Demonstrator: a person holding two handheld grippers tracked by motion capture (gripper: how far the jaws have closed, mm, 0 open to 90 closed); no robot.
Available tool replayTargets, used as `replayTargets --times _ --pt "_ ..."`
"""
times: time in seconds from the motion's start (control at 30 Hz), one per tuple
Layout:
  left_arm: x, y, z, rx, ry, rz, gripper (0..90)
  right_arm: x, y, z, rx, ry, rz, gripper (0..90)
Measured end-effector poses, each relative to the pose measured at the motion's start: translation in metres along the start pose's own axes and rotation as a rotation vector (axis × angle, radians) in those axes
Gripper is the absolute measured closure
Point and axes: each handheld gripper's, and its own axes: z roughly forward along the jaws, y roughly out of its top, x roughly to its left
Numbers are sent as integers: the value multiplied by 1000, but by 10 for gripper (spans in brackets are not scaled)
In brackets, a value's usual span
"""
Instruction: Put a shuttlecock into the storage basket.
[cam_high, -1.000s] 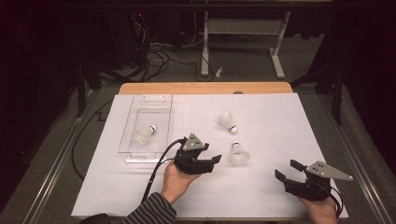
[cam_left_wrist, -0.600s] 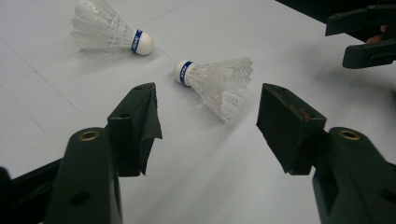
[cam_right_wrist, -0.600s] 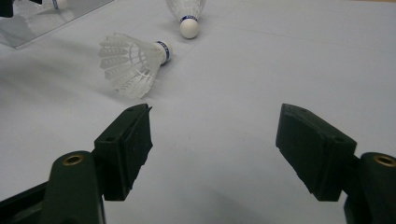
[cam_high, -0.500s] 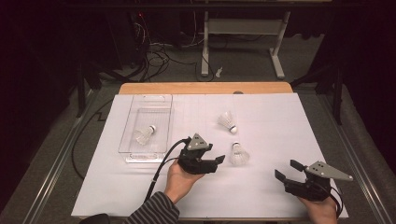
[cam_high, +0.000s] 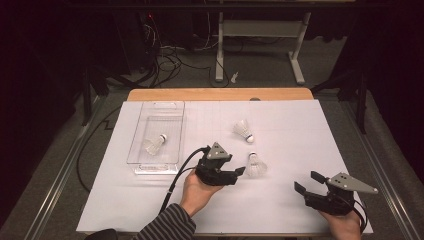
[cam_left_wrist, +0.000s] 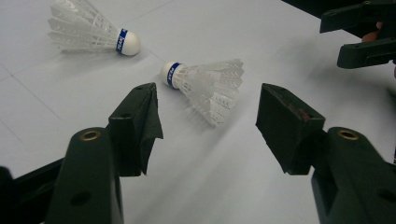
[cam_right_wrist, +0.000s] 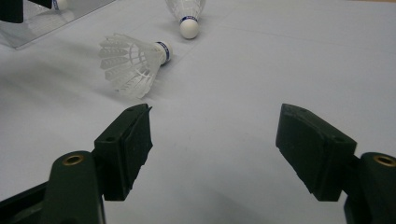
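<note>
Blue band on each shuttlecock (cam_left_wrist: 205, 86) cork, white lettering there, perhaps a brand, too blurred to read

Black tongs (cam_high: 239, 172), striped sleeve (cam_high: 167, 225), blk cable (cam_high: 177, 175)

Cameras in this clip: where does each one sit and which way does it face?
High view: above the person's side, facing forward and down on the table; both hands, left gripper, right gripper.
Left gripper view: on the left gripper, open jaws toward the near shuttlecock.
Right gripper view: on the right gripper, open jaws over paper.
Shared: near shuttlecock and far shuttlecock.
</note>
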Motion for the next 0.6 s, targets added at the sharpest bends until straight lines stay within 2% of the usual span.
replayTargets --times 0.6 --pt "-1 5 13 23 -11 -8 402 0 0 0 -1 0 1 275"
